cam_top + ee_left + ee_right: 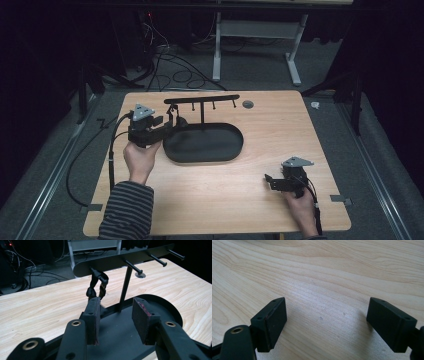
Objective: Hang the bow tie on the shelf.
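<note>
Here the open left gripper [115,320] faces the hung strap [97,286].

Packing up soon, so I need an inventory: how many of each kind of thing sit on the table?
Black peg rack with oval tray base: 1
Black strap loop hanging on a peg: 1
Hand-held claw: 2, left, right
Round grey disc: 1
Total: 5
</note>
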### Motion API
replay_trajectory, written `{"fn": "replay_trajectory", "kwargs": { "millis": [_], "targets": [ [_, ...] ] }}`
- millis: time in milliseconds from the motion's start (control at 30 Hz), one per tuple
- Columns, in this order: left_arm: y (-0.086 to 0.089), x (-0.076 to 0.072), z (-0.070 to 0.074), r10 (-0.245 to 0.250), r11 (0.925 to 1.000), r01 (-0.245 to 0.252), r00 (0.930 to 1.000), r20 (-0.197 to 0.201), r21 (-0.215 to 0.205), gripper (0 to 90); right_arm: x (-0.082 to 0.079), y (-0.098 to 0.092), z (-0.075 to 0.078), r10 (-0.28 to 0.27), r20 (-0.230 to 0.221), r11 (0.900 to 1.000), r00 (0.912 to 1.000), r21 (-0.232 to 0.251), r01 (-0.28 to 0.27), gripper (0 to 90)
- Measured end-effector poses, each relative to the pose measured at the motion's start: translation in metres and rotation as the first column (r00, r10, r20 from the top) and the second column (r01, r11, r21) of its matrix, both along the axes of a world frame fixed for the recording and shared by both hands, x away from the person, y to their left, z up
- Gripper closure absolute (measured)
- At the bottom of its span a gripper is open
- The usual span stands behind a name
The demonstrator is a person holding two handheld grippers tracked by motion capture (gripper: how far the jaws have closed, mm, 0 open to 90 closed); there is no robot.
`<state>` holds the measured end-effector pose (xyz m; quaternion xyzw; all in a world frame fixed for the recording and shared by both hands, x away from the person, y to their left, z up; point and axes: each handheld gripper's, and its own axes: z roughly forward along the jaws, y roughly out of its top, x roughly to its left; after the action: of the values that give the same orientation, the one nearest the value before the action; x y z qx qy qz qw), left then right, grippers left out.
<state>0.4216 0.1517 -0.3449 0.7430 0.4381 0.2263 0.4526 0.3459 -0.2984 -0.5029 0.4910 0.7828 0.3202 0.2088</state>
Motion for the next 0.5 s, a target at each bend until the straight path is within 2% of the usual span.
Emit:
{"fn": "replay_trajectory", "kwargs": {
  "millis": [100,500],
  "targets": [
    [0.001,-0.003,0.001,-0.003,1.0000,0.003,1.0000,0.000,-0.009,58.2,0.000,0.000,0.000,0.000,0.000,1.000,1.0000,0.000,0.000,17.8],
    [0.001,-0.014,0.000,-0.026,0.9997,0.026,0.9997,0.001,-0.004,56.3,0.000,0.000,0.000,-0.001,0.000,1.000,1.0000,0.001,0.001,17.8]
  ]
}}
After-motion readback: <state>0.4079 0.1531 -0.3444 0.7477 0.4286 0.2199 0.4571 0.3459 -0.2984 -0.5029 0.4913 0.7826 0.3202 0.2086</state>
